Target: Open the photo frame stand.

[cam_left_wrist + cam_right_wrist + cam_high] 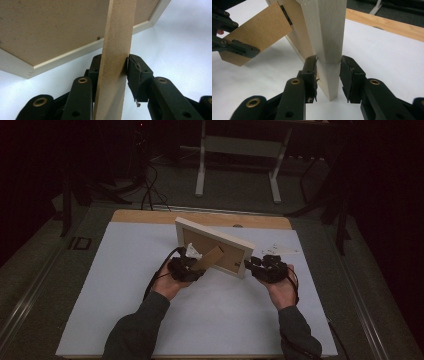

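The frame is pale, smooth, matt wood; its stand and backing are rough brown fibreboard. The table cover looks like matt white paper.

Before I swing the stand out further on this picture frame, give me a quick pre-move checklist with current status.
1. left gripper shut on the stand: ok.
2. right gripper shut on the picture frame corner: ok, jaws touch both faces.
3. Frame upright on the white sheet: ok, tilted slightly.
4. Stand hinge intact: cannot tell.
5. Bare sheet beneath the stand: ok.
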`<control>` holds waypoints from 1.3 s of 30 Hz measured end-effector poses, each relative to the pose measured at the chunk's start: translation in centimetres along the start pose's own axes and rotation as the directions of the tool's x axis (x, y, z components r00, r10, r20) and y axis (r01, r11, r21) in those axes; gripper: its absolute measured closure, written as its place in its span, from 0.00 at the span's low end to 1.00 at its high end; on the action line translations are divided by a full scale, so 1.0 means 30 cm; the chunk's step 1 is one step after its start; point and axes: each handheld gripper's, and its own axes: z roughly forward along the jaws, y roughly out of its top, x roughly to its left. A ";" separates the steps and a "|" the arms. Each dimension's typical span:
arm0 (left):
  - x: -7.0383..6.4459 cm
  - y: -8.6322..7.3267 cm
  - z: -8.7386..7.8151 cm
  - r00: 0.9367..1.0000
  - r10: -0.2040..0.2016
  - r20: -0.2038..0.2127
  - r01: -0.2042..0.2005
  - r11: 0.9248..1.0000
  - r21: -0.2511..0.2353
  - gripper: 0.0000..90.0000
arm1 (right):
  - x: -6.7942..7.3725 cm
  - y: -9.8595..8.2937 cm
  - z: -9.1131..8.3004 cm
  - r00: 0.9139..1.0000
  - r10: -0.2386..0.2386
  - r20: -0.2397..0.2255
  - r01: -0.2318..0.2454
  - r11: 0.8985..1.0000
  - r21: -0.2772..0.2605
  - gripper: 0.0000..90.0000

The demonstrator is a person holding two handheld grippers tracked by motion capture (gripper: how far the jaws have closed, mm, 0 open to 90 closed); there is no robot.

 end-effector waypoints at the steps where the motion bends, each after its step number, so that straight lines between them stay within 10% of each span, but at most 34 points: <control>1: -0.002 -0.001 -0.001 1.000 0.002 0.000 -0.002 1.000 0.000 0.75 | -0.001 0.000 0.000 1.000 -0.004 -0.002 0.004 1.000 0.000 0.74; 39: -0.059 -0.063 -0.015 0.999 0.032 0.032 -0.031 0.999 -0.008 0.76 | 0.024 -0.033 -0.023 0.998 -0.032 -0.058 0.032 0.999 -0.011 0.73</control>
